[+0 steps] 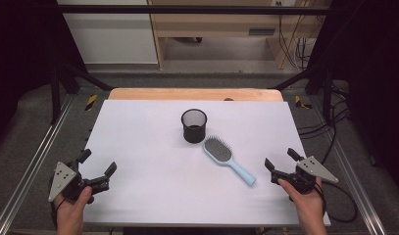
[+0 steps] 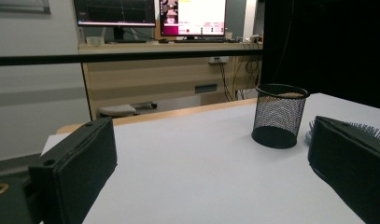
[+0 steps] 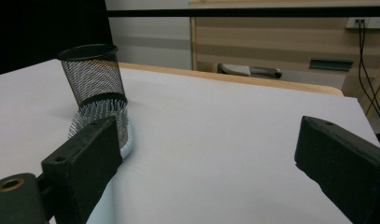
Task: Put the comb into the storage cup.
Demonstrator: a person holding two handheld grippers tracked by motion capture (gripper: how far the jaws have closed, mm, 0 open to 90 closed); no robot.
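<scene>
Pale-blue brush [image 1: 228,159] lies flat near the middle of the white table [image 1: 138,147], bristles up, head just beside the black mesh cup [image 1: 194,125], handle slanting toward the right gripper [image 1: 282,164]. That gripper hovers near the right edge, jaws wide and empty. Left gripper [image 1: 97,167] hangs at the near left corner, also spread with nothing between. Bare tabletop separates them.

The cup [image 1: 194,125] is black wire mesh, the brush [image 1: 228,159] pale blue, probably plastic, the table [image 1: 138,147] matt white with a wood edge.
</scene>
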